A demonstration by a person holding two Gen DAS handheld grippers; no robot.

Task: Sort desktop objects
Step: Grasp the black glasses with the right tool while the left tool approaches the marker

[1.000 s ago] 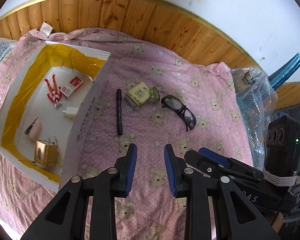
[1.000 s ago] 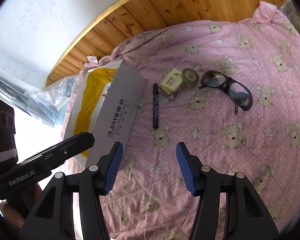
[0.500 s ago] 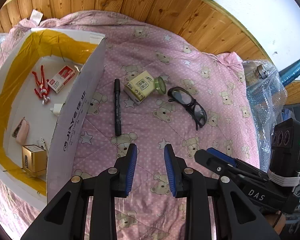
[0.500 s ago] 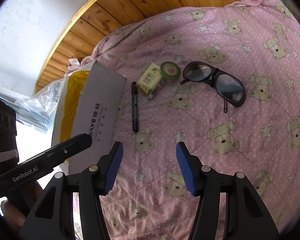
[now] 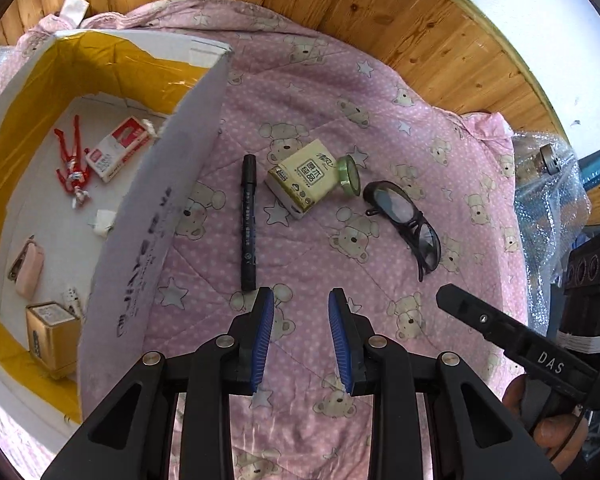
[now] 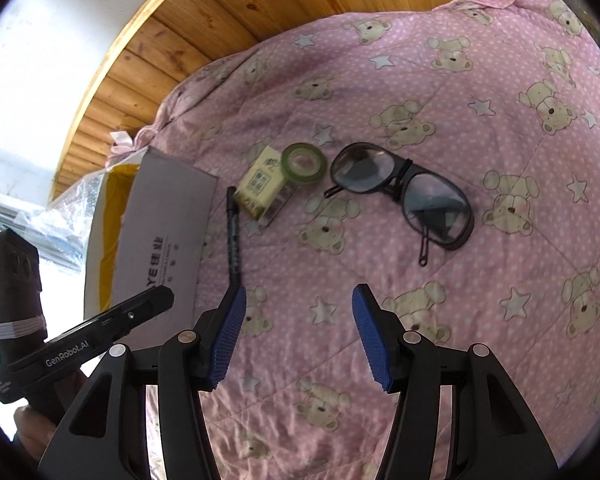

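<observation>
On the pink bear-print quilt lie a black marker [image 5: 248, 222] [image 6: 233, 238], a yellow tissue pack [image 5: 303, 178] [image 6: 259, 183], a green tape roll [image 5: 349, 169] [image 6: 303, 161] leaning on the pack, and dark glasses [image 5: 405, 221] [image 6: 404, 192]. My left gripper [image 5: 300, 312] hovers open and empty just short of the marker's near end. My right gripper [image 6: 298, 312] is open wider, empty, hanging over the quilt below the glasses. The white box [image 5: 148, 216] [image 6: 168, 232] with yellow-taped inner walls stands at the left.
Inside the box lie a red figure [image 5: 73, 160], a red-and-white packet [image 5: 120, 148], a white plug [image 5: 104, 222], a pink item [image 5: 28, 266] and a gold box [image 5: 52, 334]. Wooden wall panelling [image 5: 380, 28] curves behind. Bubble wrap [image 5: 548, 200] bulges at the right.
Both grippers have moved forward and down toward the objects on the quilt; the marker, pack, tape and glasses loom larger. Nothing was grasped.
</observation>
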